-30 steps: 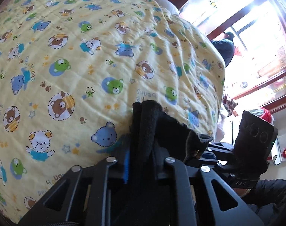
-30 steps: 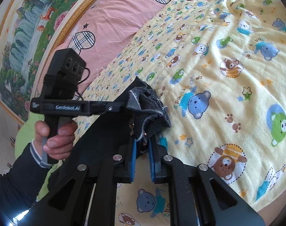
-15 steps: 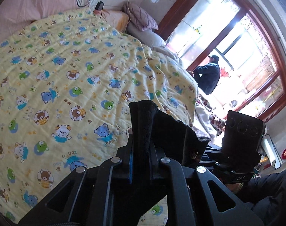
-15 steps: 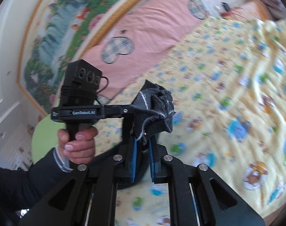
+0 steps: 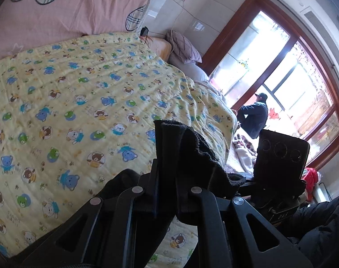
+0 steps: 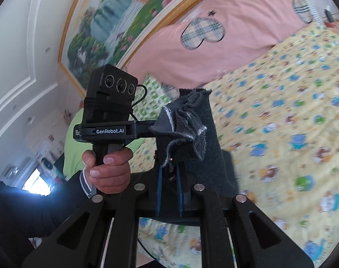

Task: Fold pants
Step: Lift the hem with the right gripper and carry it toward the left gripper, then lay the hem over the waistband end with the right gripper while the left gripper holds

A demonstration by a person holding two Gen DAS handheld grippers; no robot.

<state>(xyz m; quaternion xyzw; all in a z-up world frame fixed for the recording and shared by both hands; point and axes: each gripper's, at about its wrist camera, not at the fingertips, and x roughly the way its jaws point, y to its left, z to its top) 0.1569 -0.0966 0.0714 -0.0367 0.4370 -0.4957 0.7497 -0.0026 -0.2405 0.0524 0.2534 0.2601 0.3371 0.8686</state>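
We have the pants bunched and held up over the bed, the left gripper and right gripper each with jaws pinching an edge; no fold is laid yet, so we judge the folding barely begun.

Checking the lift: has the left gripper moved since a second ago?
Yes. The left gripper, shut on the pants, rose away from the quilt.

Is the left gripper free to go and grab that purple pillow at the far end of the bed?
Probably not yet: the left gripper is shut on the black pants, so it would have to drop them first. The purple pillow itself lies uncovered.
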